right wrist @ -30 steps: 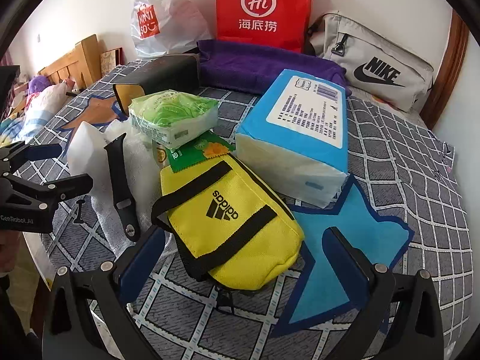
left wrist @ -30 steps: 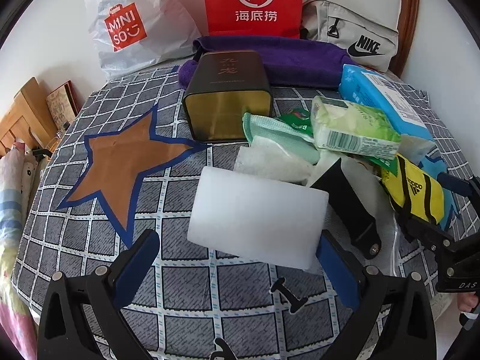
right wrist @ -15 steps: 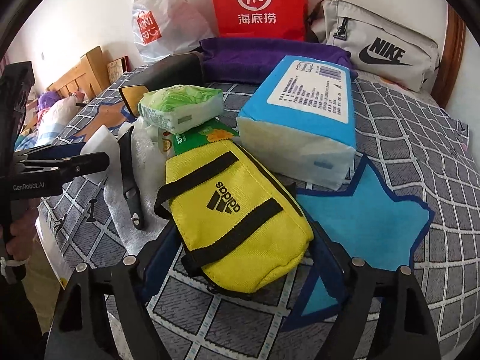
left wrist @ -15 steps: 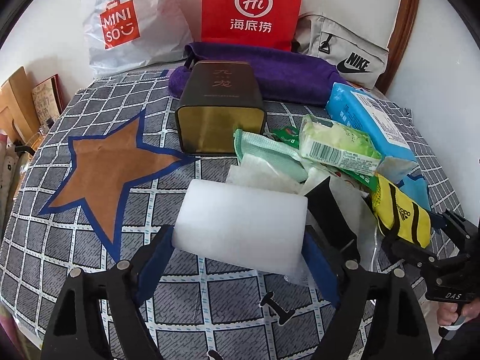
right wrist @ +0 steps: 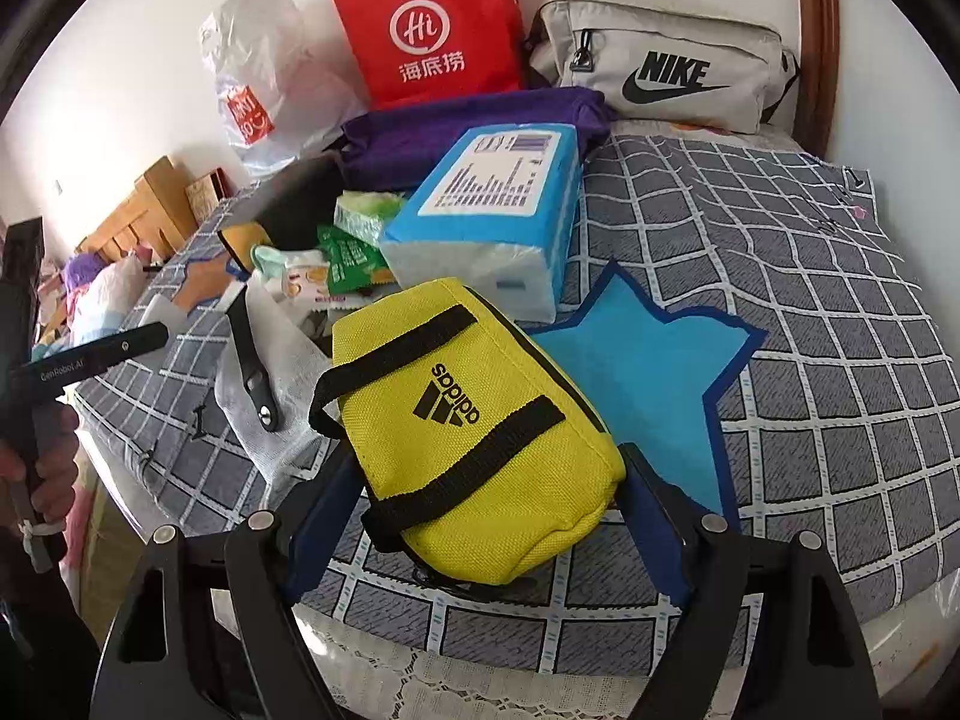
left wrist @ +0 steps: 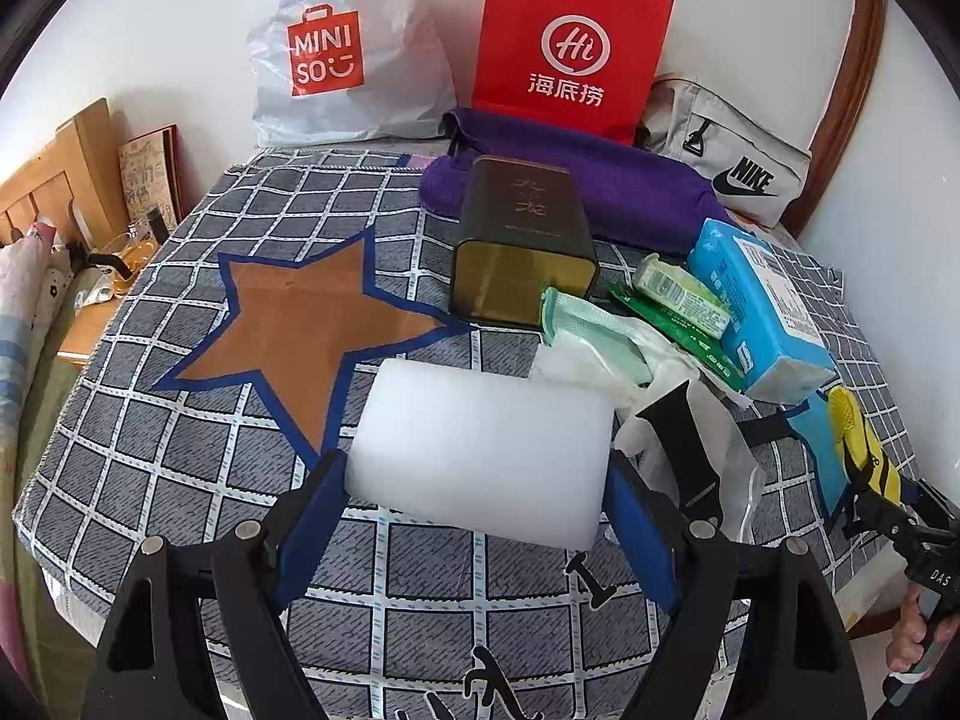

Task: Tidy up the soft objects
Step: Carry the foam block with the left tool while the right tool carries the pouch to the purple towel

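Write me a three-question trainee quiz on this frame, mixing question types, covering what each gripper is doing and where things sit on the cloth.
1. Which thing sits between the blue pads of the left gripper?
A. white foam block
B. dark tin box
C. blue tissue pack

2. True or false: the right gripper is closed on the yellow Adidas pouch.

3. Fill in: in the right wrist view, the far end of the pouch lies beside a star patch coloured ____.

Key
1. A
2. True; both pads press its sides.
3. Blue
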Available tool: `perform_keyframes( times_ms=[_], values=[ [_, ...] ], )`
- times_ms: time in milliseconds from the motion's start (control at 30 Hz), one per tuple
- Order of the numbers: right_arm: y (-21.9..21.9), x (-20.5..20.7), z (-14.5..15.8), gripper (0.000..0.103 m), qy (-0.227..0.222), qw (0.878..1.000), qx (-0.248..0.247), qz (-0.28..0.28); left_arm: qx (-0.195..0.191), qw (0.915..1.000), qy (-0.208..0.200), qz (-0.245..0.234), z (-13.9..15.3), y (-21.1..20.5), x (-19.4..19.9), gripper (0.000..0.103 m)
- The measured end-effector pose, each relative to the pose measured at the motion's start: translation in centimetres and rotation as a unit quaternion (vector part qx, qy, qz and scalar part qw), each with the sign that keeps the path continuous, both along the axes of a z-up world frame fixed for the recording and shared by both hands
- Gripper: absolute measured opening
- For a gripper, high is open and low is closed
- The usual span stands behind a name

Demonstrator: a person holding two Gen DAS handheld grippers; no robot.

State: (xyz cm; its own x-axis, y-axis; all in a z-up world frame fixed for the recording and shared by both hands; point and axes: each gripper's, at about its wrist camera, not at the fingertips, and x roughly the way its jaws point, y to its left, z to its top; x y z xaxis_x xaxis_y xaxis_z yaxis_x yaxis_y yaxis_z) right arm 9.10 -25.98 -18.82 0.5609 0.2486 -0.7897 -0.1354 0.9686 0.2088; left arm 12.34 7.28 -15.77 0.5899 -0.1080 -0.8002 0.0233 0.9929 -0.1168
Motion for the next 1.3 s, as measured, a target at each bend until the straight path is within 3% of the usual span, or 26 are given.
perform_keyframes(
  times_ms=[367, 633, 867, 1300],
  values=[
    [-1.4, 1.5, 7.0, 0.083, -0.051, 0.998, 0.039, 0.004, 0.008, 0.9996, -0.025, 0.010, 4.9, -0.6, 1.7, 0.083],
    [-1.4, 5.0, 11.1, 0.083, -0.076, 0.997, 0.029, 0.001, 0.007, 0.9994, -0.032, 0.011, 7.5, -0.8, 4.5, 0.083],
    [-0.5, 9.6, 12.6, 0.083, -0.080, 0.997, 0.014, 0.002, 0.013, 0.9995, -0.028, 0.011, 8.2, -0.9, 7.7, 0.083],
    [-0.4, 17.9, 12.3, 0.083, -0.068, 0.998, -0.008, -0.012, 0.021, 0.9993, -0.016, 0.027, 8.4, -0.6, 13.9, 0.083]
  ],
)
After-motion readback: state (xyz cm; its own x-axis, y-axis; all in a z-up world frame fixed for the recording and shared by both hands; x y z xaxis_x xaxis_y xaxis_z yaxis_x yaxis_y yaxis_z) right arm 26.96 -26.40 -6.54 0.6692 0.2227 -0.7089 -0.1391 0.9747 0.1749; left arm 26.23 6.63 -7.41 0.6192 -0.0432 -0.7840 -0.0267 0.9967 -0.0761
